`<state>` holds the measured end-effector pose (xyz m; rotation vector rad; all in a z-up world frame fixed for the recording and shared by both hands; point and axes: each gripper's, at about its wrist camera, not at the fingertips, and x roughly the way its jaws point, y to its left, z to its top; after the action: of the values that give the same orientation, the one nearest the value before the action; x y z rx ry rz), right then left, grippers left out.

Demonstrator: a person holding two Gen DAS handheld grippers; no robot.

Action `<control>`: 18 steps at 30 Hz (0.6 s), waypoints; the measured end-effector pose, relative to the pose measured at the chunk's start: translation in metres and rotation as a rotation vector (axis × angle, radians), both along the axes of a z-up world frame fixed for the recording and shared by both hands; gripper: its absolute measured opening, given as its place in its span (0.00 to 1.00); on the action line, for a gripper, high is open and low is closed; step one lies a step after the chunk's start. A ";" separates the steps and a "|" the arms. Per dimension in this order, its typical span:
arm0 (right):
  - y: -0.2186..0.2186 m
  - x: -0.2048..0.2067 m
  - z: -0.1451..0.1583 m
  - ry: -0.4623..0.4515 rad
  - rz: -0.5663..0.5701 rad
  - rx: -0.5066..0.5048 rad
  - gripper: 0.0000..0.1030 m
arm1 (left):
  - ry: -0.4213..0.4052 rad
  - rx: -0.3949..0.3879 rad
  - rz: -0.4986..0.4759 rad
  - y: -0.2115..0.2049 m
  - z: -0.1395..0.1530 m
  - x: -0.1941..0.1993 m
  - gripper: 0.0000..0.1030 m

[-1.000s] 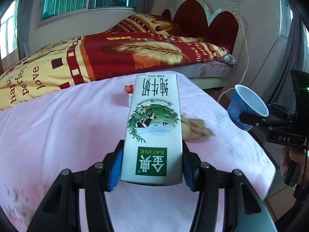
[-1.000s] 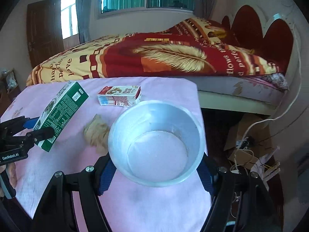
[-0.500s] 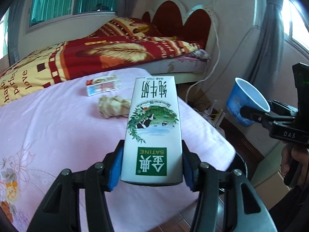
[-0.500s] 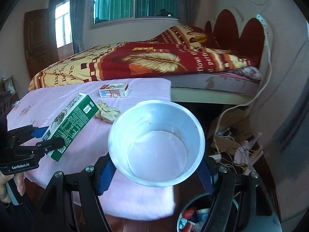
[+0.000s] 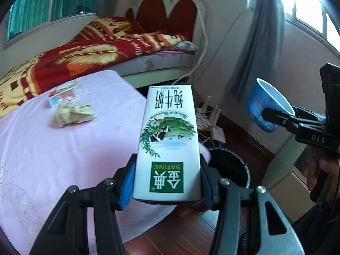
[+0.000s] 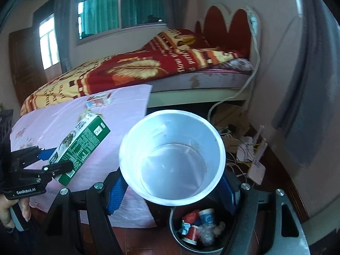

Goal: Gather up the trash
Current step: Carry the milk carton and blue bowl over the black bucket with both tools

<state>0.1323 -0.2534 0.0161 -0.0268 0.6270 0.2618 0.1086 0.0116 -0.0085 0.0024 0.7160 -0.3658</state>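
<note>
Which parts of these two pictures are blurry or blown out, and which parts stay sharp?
Left wrist view: the milk carton in the left gripper is sharp, the bed and the crumpled paper are smeared, and the window at top right is blown out. Right wrist view: the cup is crisp, the bedspread lettering is soft, and straight edges bow towards the dark corners.

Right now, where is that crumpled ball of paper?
The crumpled paper lies on the pink table, left in the left wrist view, just in front of a small flat carton.
</note>
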 end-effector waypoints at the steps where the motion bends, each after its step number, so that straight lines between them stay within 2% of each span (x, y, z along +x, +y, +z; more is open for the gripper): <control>1: -0.008 -0.001 -0.002 0.004 -0.015 0.003 0.74 | 0.000 0.003 -0.012 -0.006 0.000 -0.001 0.53; 18: -0.090 -0.019 -0.049 0.101 -0.172 0.001 0.74 | 0.060 0.006 -0.190 -0.095 -0.027 0.003 0.52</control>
<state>0.1131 -0.3433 -0.0327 0.0417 0.7257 0.0978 0.1114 -0.0834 -0.0356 0.0658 0.7784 -0.5469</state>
